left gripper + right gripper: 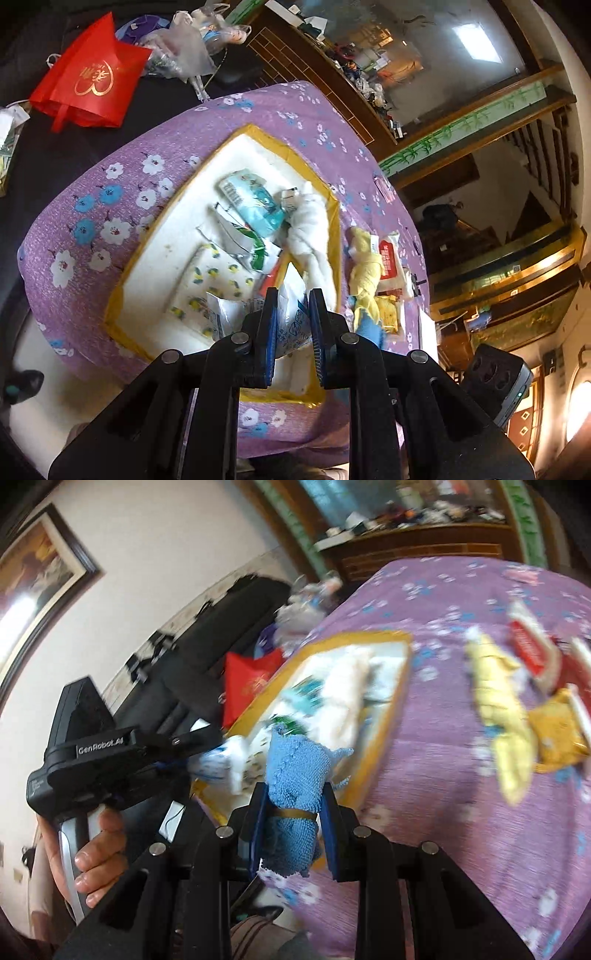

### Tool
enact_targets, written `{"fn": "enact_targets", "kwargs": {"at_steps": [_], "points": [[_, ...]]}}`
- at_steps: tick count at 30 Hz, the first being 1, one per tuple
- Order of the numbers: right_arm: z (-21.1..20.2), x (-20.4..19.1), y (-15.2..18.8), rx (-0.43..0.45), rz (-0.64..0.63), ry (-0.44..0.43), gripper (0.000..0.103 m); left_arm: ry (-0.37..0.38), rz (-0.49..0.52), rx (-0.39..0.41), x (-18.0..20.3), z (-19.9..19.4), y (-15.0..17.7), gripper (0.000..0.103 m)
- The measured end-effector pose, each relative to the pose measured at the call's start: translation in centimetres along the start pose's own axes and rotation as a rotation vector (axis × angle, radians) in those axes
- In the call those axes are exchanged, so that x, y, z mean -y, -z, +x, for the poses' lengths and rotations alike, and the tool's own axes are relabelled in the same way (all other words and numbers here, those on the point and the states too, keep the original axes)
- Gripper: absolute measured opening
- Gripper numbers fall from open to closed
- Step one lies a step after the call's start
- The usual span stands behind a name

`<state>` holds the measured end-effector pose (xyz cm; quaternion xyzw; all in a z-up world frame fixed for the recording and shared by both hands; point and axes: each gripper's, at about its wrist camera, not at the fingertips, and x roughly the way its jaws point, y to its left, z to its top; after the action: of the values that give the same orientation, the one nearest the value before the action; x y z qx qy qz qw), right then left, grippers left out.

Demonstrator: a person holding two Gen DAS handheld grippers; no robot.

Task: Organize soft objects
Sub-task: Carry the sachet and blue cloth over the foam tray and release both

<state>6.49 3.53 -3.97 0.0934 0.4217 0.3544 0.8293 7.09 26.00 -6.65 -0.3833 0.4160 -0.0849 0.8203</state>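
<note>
Left gripper nearly closed, pinching a thin crinkly white packet with blue print, right over the near end of the tray. Right gripper partway closed, clamped on a rolled blue cloth, fuzzy microfiber loops, banded round the middle, hanging just off the tray's near corner. In the right view, a hand wrapped round the left gripper's handle.

Tray: shallow, white foam-looking floor, mustard-yellow rim, rectangular. Pretty crowded along one side: teal tissue pack, green-and-white sachets, lemon-print flat pack, chunky twisted white cloth lying against the far rim. Bare floor left on the opposite side.

Beyond the rim, on the purple flowered cover, soft and slightly rumpled: twisted yellow cloth, red-and-white wipes pack touching it, small yellow packet just beside. Plenty of open cover on the other side of the tray.

Past the worktop edge: red non-woven bag, clear plastic bags.
</note>
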Motion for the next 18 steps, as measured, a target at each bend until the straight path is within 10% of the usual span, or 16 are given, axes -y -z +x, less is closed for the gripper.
{"fn": "enact_targets", "kwargs": {"at_steps": [18], "points": [[6.2,0.6,-1.6,-0.06,-0.024,0.054,0.029,-0.118,-0.034,0.038,-1.7,3.8,-4.4,0.022]]}}
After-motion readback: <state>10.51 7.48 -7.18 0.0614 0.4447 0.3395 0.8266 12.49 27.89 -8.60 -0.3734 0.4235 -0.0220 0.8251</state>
